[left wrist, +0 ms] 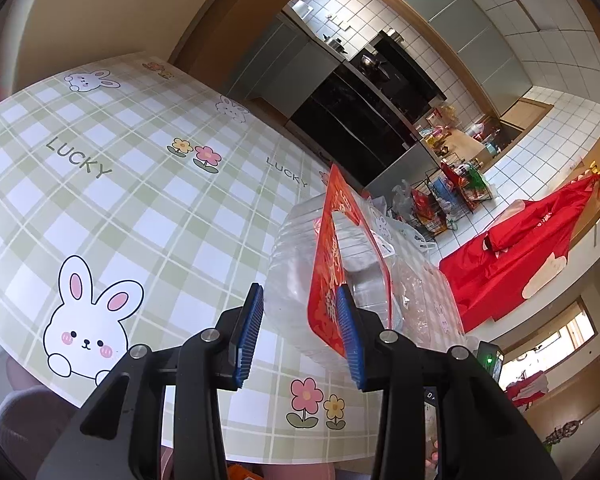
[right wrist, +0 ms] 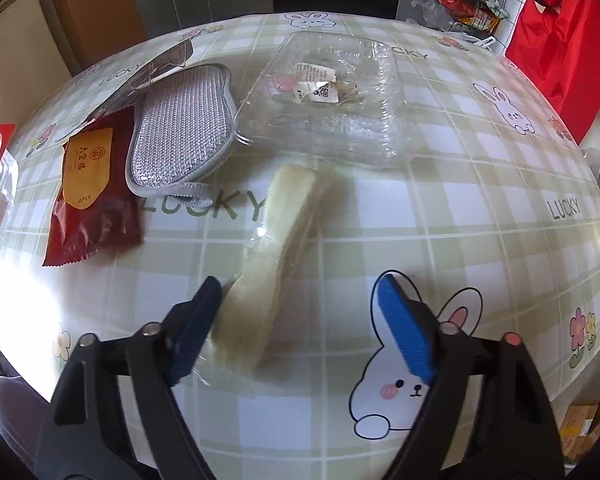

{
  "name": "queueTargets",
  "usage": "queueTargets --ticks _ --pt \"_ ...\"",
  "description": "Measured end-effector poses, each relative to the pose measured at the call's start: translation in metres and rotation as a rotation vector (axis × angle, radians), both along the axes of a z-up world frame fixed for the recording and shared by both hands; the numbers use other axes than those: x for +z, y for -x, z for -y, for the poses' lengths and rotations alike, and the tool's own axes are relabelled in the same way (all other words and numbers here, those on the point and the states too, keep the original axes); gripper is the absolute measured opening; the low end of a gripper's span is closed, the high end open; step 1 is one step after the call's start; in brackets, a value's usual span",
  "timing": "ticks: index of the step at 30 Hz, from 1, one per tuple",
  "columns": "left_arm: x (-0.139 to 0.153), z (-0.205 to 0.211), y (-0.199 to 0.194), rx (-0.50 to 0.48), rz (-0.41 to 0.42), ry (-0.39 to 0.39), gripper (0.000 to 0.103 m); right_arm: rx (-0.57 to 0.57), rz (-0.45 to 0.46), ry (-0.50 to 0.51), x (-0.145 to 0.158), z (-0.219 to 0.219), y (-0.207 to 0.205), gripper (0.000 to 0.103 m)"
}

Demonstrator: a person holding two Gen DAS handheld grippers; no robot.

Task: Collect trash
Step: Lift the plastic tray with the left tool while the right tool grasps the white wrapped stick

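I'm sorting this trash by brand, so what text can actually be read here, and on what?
"LUCKY": printed repeatedly on the checked tablecloth.
"OPEN": on the yellow label of the dark red packet; the characters above it are too small to read.
Clear tray: white sticker with a QR code, print too small to read.
Red-edged box in the left claw: orange characters, too distorted to read.

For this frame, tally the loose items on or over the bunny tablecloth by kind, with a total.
Clear plastic containers: 2, the red-label box in the left claw, and the flat tray
Wrappers and packets: 3, the dark red packet, the pale wrapped strip, the clear wrapper
Grey mesh pads: 1
Total: 6
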State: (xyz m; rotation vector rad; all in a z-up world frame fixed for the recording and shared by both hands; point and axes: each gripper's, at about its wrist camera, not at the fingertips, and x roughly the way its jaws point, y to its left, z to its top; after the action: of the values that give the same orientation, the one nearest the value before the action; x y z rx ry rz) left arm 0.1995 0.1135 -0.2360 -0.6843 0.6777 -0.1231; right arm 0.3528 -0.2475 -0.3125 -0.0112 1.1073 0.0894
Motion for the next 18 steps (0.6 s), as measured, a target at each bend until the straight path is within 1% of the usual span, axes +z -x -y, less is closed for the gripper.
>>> queueTargets --ticks 2,3,5,8,18 --pt "-0.001 0.000 0.002 0.001 -0.002 -0.007 0.036 0.005 0.003 0.000 0.001 -0.001 0.000 0.064" --pt "-0.001 0.000 0.004 0.002 -0.005 -0.008 0.036 0.009 0.006 0.001 0.002 -0.002 0.001 0.063" --pt "-0.002 0.000 0.007 0.004 -0.010 -0.010 0.036 0.015 0.014 0.000 0.003 -0.004 0.001 0.055" --pt "-0.003 -0.002 0.010 0.008 -0.018 -0.012 0.036 0.024 0.025 0.001 0.003 -0.007 0.003 0.049" --pt "-0.012 -0.004 0.016 0.008 -0.038 -0.006 0.036 0.013 0.062 0.005 0.003 -0.009 -0.003 0.048"
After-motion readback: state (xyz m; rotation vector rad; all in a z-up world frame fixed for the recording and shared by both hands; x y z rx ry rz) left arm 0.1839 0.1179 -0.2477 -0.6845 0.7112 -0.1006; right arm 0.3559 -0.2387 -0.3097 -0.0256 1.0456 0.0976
